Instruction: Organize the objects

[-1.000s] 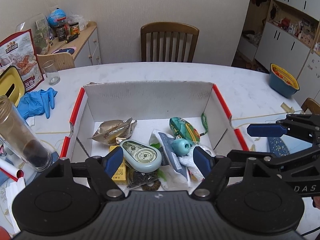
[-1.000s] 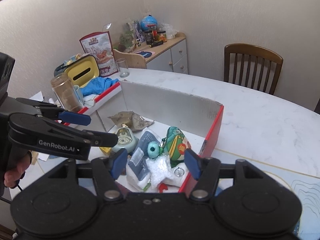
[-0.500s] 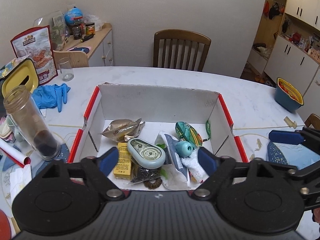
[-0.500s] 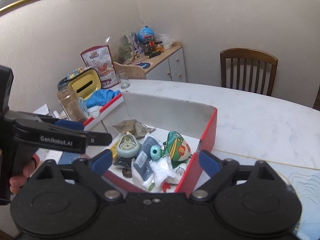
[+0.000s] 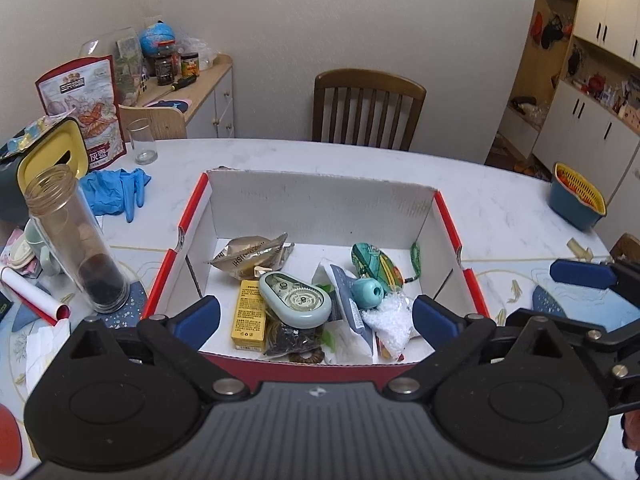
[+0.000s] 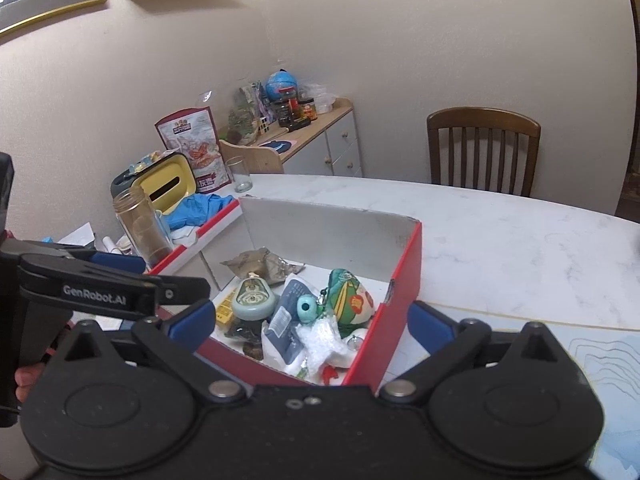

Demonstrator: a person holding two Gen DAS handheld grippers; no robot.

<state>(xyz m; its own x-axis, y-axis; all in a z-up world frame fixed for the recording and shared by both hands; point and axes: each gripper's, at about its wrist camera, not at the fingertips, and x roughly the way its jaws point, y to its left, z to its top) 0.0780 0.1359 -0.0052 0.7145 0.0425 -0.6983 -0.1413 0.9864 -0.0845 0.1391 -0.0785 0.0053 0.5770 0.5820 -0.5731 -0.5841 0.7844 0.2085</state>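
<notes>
Cardboard box (image 5: 320, 208) on counter (image 5: 500, 196), clutter heaped at near end, likely dumped for sorting. Left tool (image 5: 316, 318) and right tool (image 6: 310, 322) just opening, now spread wide, nothing between, hovering short of box. Tape dispenser (image 5: 295, 299) flat on top, long axis slanting, narrow end far-left.

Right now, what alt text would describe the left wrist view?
A red-edged white cardboard box on a white marble table holds jumbled small items, including a pale green oval tape dispenser. The open left gripper frames it, holding nothing.
</notes>
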